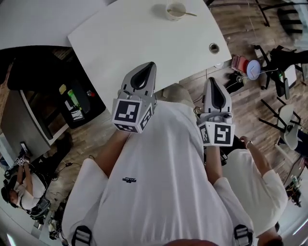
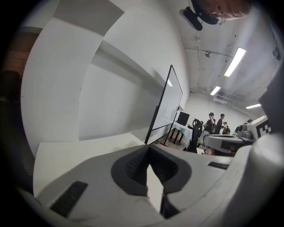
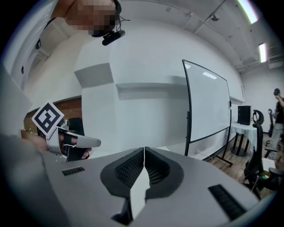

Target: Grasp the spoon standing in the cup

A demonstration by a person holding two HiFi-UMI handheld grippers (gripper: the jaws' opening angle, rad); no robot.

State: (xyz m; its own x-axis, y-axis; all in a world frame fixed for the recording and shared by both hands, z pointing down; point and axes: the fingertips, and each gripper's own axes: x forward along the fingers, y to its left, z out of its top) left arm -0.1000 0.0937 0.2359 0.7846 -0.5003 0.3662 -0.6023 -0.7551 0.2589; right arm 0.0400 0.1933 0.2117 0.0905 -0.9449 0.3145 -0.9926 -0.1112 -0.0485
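Note:
A pale cup (image 1: 176,10) stands at the far end of the white table (image 1: 144,33), and a spoon (image 1: 186,13) rests in it with its handle leaning out to the right. Both grippers are held close to the person's chest, at the table's near edge and far from the cup. My left gripper (image 1: 150,65) points toward the table with its jaws together and nothing between them; its own view (image 2: 148,149) shows the same. My right gripper (image 1: 212,79) hangs past the table's right corner, also shut and empty (image 3: 144,150). Neither gripper view shows the cup.
A round cable hole (image 1: 214,47) sits near the table's right edge. A dark cabinet (image 1: 72,103) stands on the floor to the left, chairs (image 1: 284,120) and clutter to the right. A whiteboard on a stand (image 2: 168,106) and several people (image 2: 215,124) are across the room.

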